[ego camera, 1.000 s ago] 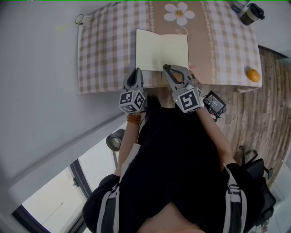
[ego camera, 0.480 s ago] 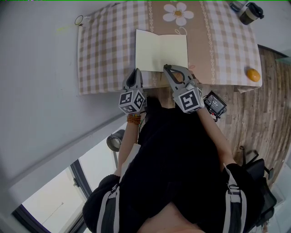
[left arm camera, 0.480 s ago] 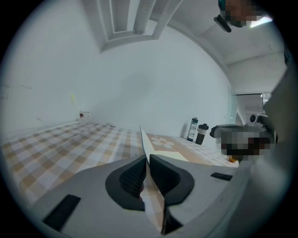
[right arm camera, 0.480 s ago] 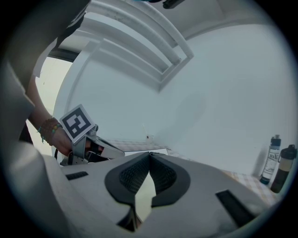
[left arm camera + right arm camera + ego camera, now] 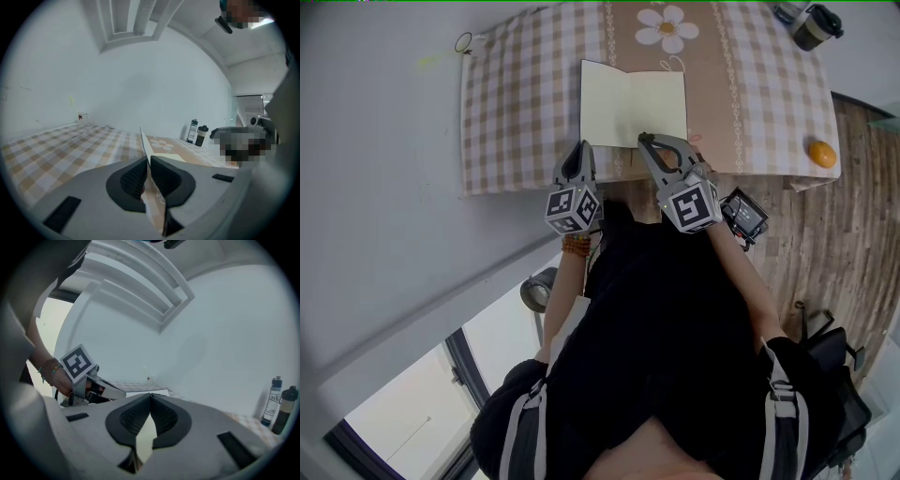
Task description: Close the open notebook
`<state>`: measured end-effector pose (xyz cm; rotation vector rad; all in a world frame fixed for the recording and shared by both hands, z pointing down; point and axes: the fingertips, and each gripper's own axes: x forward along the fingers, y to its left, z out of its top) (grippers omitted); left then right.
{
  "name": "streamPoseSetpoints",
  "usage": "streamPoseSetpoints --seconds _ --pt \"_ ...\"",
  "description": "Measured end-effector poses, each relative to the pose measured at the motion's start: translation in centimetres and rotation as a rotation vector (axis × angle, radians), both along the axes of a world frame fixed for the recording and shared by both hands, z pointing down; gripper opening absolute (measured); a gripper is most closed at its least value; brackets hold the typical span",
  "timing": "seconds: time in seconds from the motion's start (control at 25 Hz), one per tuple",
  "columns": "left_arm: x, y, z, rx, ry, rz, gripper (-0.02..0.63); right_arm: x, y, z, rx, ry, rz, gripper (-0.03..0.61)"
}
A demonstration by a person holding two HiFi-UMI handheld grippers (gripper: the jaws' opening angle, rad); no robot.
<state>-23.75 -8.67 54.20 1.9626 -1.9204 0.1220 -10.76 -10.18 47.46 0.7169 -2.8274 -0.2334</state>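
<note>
Checked cloth (image 5: 516, 94) on a table against a pale wall, with the person at its near edge.

**Item 1: notebook (image 5: 633, 103).** Open, cream pages up. It lies at the near edge of the cloth, just ahead of both claws. The spine runs straight away from the person, so one leaf lies to the left of it and one to the right.

**Item 2: left claw (image 5: 578, 150).** It sits at the near left corner of the notebook and is the nearer claw to the left leaf. Its jaws have just been closing and now clamp a thin edge of the notebook between the pads (image 5: 133, 177). In the left gripper view that edge rises at a tilt from between them (cover or single leaf, not to be told).

**Item 3: right claw (image 5: 649, 142).** It sits at the notebook's near edge, just right of the spine. Its jaws are together at the tips. Pale page shows through the gap behind the tips, and no view makes plain whether any paper is nipped.

**Note on the coming move (a judgement).**
- The pinched left edge has to swing up and over the spine toward the right leaf, so the arc runs across the spine, not along it.
- The right claw stands just beside that path and would probably need to clear the right page or hold it flat.
</note>
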Motion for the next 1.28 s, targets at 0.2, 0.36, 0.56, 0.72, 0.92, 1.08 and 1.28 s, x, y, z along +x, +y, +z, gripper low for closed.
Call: streamPoseSetpoints --seconds 0.2,0.36,0.56,0.72,0.92,1.08,1.28 --pt "0.3 -0.1 -0.3 0.012 0.0 0.001 0.025 0.4 0.1 0.2 -0.01 -0.009 0.013 0.006" --pt "0.9 -0.2 -0.8 0.026 -0.002 0.02 0.025 0.6 0.1 0.1 0.002 0.0 0.011 0.006" --pt "1.2 -0.2 -1.0 0.032 -0.002 0.021 0.023 0.8 0.2 0.1 -0.003 -0.004 0.01 0.006" --pt "1.6 -0.2 -1.2 0.034 -0.003 0.031 0.02 1.1 0.3 0.1 -0.018 -0.009 0.02 0.006" --pt "2.1 -0.4 -1.5 0.046 -0.006 0.04 0.017 1.4 0.4 0.1 -0.018 -0.008 0.025 0.006" --pt "2.4 -0.5 -1.7 0.05 -0.005 0.046 0.017 1.8 0.3 0.2 -0.013 -0.001 0.028 0.006" --pt "2.8 -0.6 -2.0 0.055 -0.002 0.059 0.014 2.2 0.6 0.3 -0.008 0.007 0.029 0.006"
